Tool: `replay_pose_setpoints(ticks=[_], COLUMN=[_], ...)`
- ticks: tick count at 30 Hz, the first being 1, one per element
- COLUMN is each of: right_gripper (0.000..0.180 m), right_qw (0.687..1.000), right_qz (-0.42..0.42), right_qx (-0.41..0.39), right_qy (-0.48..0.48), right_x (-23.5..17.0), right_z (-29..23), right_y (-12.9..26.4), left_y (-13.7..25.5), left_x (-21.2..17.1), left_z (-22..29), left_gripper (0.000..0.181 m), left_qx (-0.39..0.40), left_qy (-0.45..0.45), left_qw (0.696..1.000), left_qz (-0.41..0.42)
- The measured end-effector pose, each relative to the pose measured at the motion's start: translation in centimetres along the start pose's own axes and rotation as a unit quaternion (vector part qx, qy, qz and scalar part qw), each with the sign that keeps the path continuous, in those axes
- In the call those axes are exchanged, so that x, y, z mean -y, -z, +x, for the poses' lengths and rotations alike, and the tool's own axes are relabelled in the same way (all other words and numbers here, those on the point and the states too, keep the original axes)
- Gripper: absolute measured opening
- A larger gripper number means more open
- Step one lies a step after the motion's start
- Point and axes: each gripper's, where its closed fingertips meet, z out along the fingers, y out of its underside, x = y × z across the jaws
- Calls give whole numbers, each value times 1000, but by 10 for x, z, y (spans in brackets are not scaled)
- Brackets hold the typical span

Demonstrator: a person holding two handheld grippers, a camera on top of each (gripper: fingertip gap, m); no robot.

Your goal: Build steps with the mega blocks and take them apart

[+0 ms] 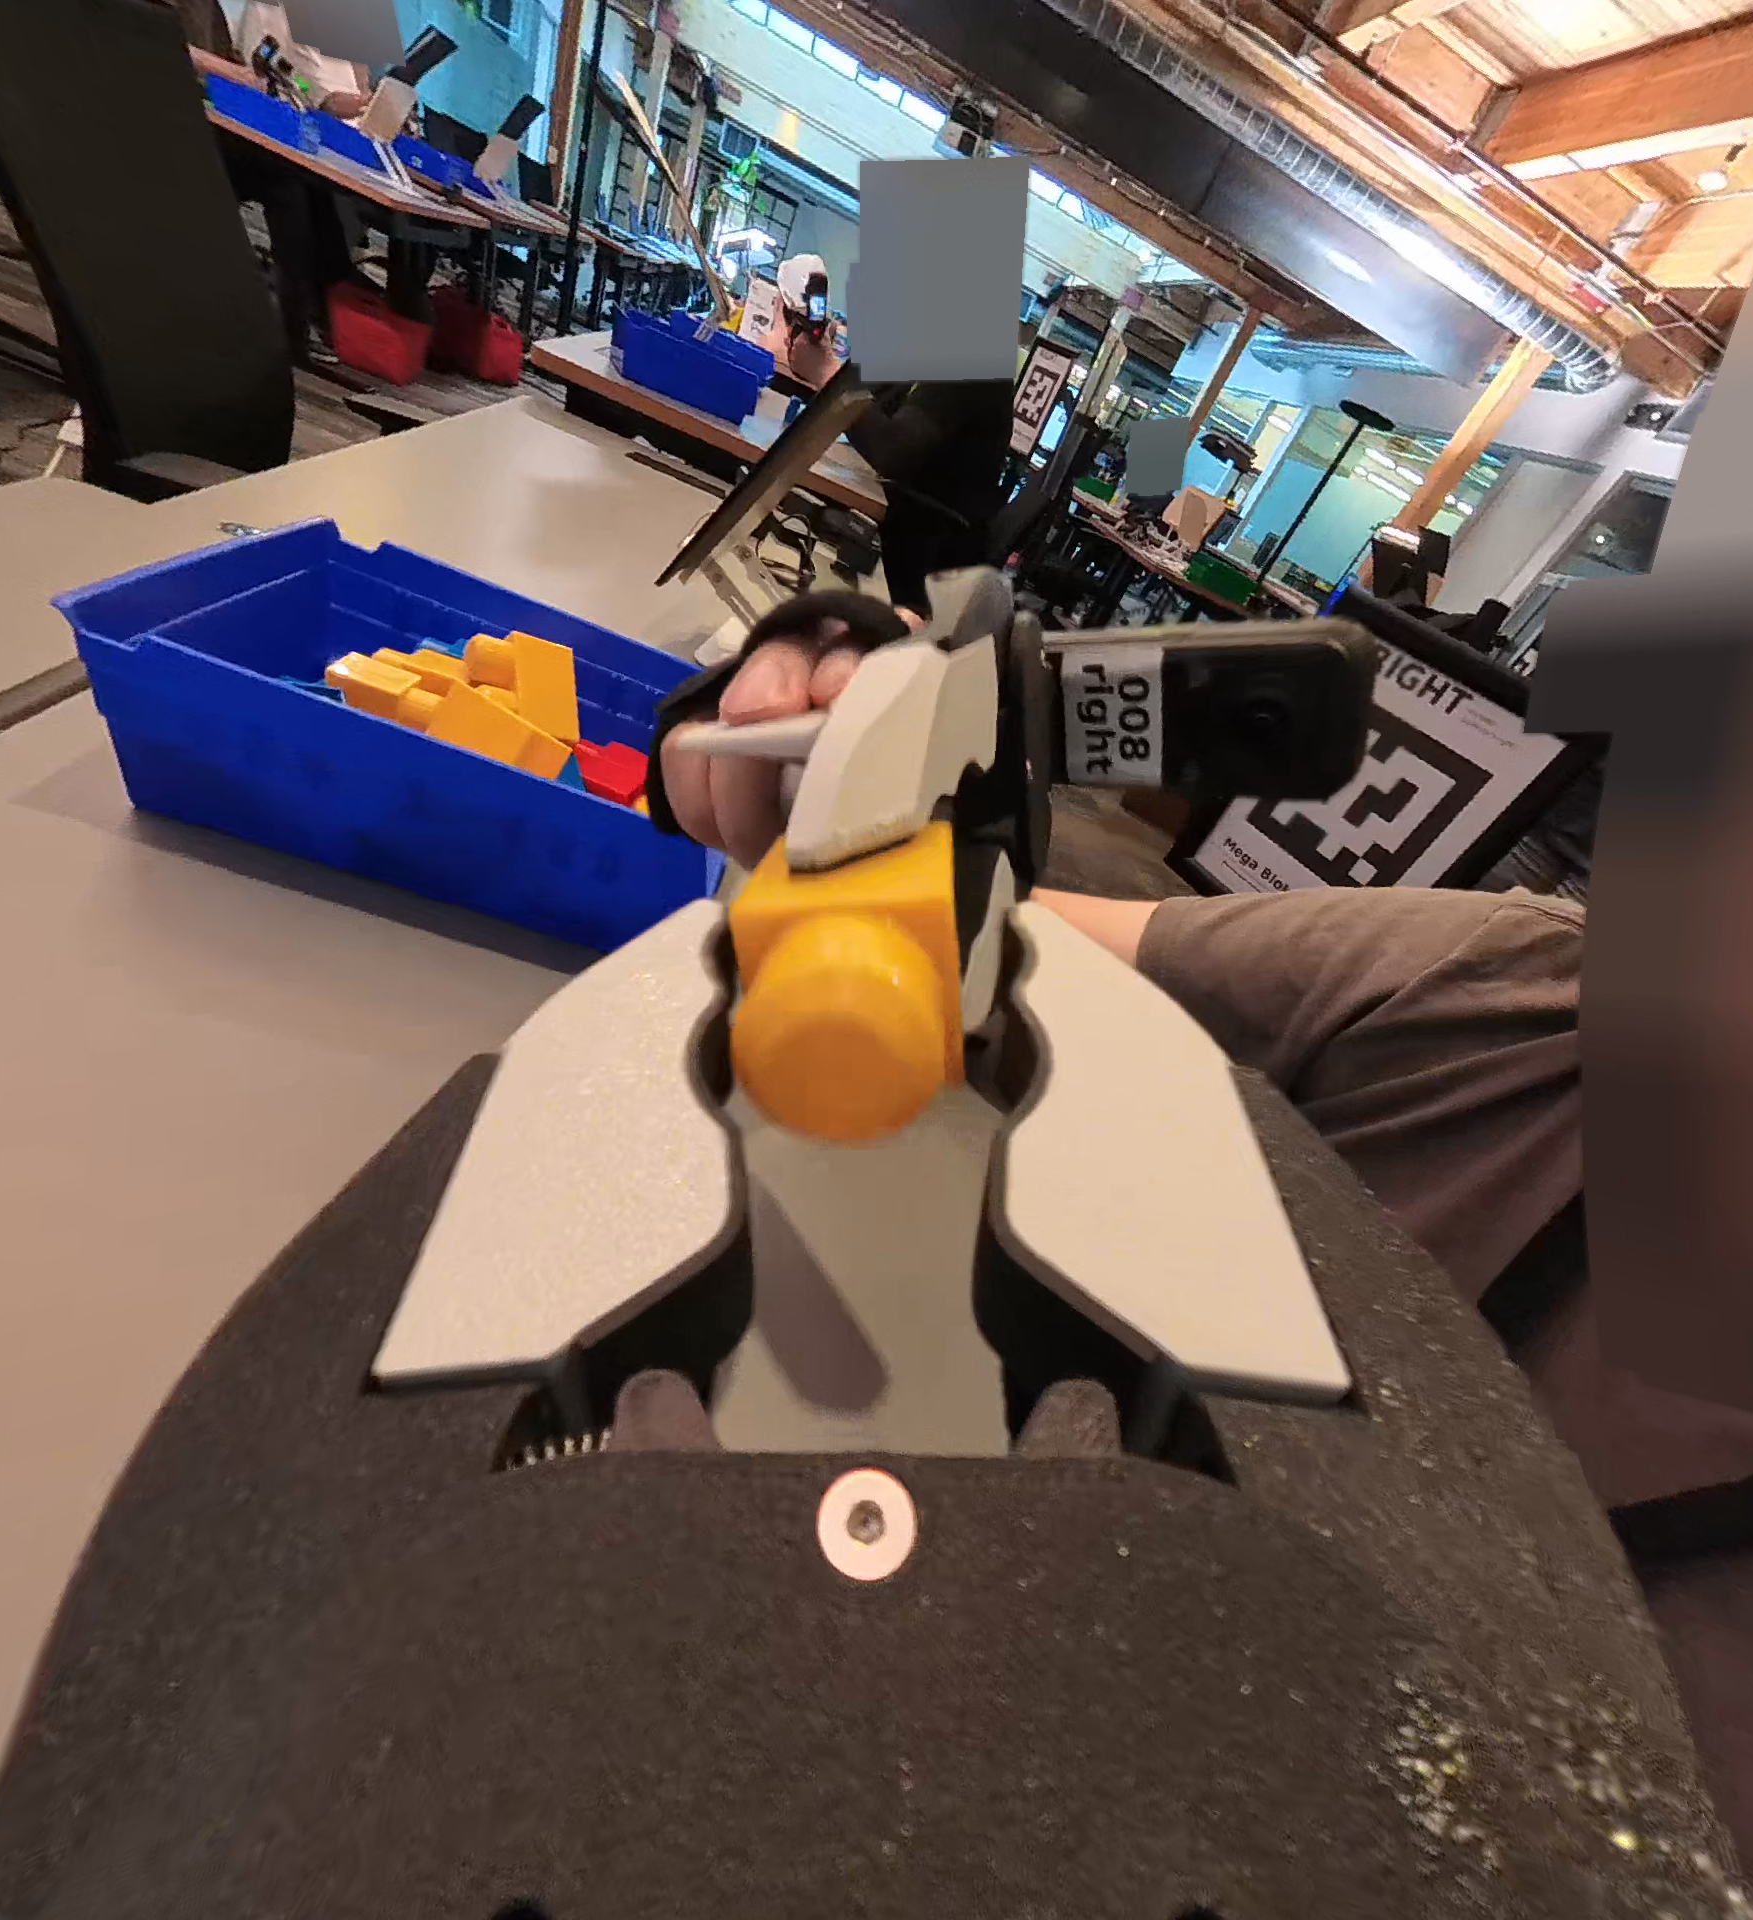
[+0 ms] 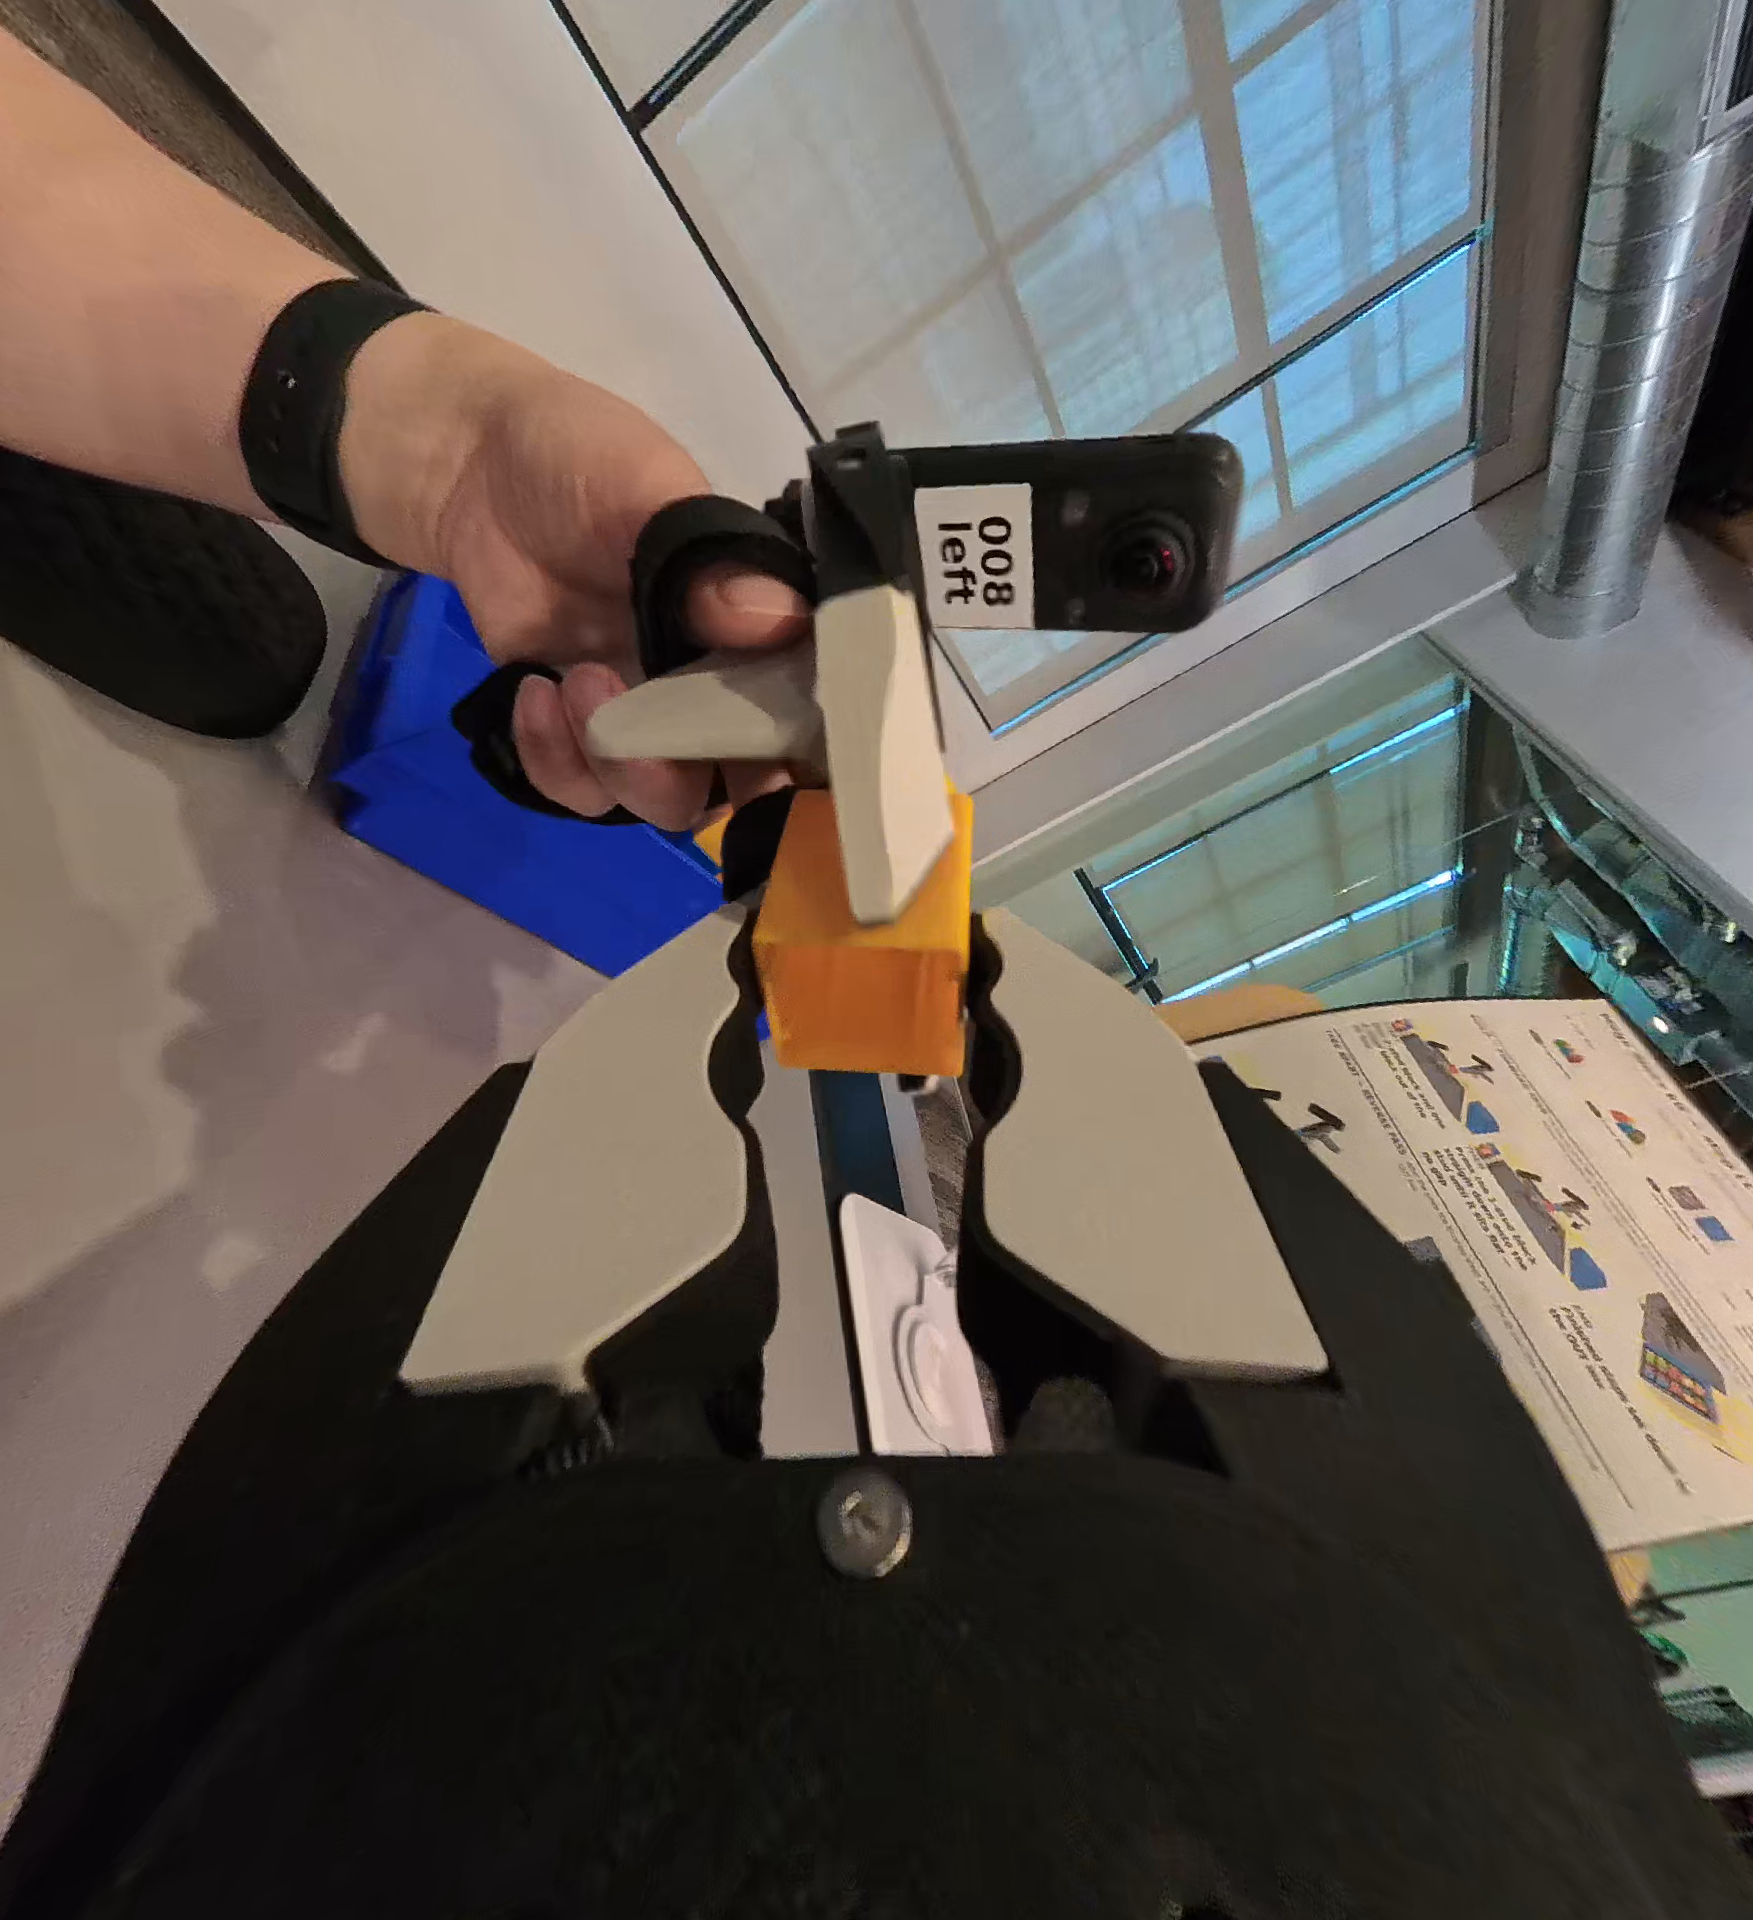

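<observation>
The left hand-held gripper (image 1: 856, 997) is clamped on an orange mega block (image 1: 846, 987), its two grey fingers pressing the block's sides at their tips. The block's round stud points back toward this hand-held gripper's camera, and the block is held up in the air above the grey tabletop (image 1: 176, 1039).

The right hand-held gripper (image 2: 867, 997) is closed on the same orange mega block (image 2: 867, 982) from the opposite side; in the right wrist view the block's flat square end faces the camera, pinched between the fingertips. Each hand-held gripper shows in the other's view just beyond the block, with one grey finger lying across the block's upper face. The two hand-held grippers meet nose to nose, each turned roughly a quarter turn from the other.

Ahead and to the left of the left hand-held gripper, a blue bin (image 1: 259, 665) rests on the tabletop, well apart from the held block. Inside it lie more orange blocks (image 1: 477, 691), a red block (image 1: 612, 771) and some blue ones, piled loosely.

To the right of the right hand-held gripper, a printed instruction sheet (image 2: 1537, 1247) stands tilted. A person's hand (image 2: 539, 540) with a black wristband grips the left hand-held gripper's handle.
</observation>
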Motion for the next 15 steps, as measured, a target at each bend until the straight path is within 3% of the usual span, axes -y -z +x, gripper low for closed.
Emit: replay_pose_setpoints(ticks=[2,5,7,9,11,13,15], right_gripper=[37,37,38,37,37,38,38], right_qw=[1000,995,978,923,834,744,691], right_qz=[-3,-61,-147,-263,-373,-465,-504], right_qx=[-15,-74,-110,-110,-115,-98,-87], right_qy=[3,-8,-96,-258,-389,-469,-510], right_x=[1,-16,-52,-110,-173,-226,-261], right_z=[17,74,117,129,115,82,58], right_y=[12,56,103,162,223,277,307], left_y=[7,35,64,100,137,167,189], left_x=[6,22,36,49,57,61,63], left_z=[0,-9,-22,-35,-46,-51,-53], left_gripper=[69,72,72,70,68,66,66], left_qx=[17,95,181,274,355,403,425], left_qy=[-18,-82,-126,-161,-173,-159,-139], left_qw=[1000,992,975,948,919,901,894], left_qz=[-4,2,4,6,6,10,22])
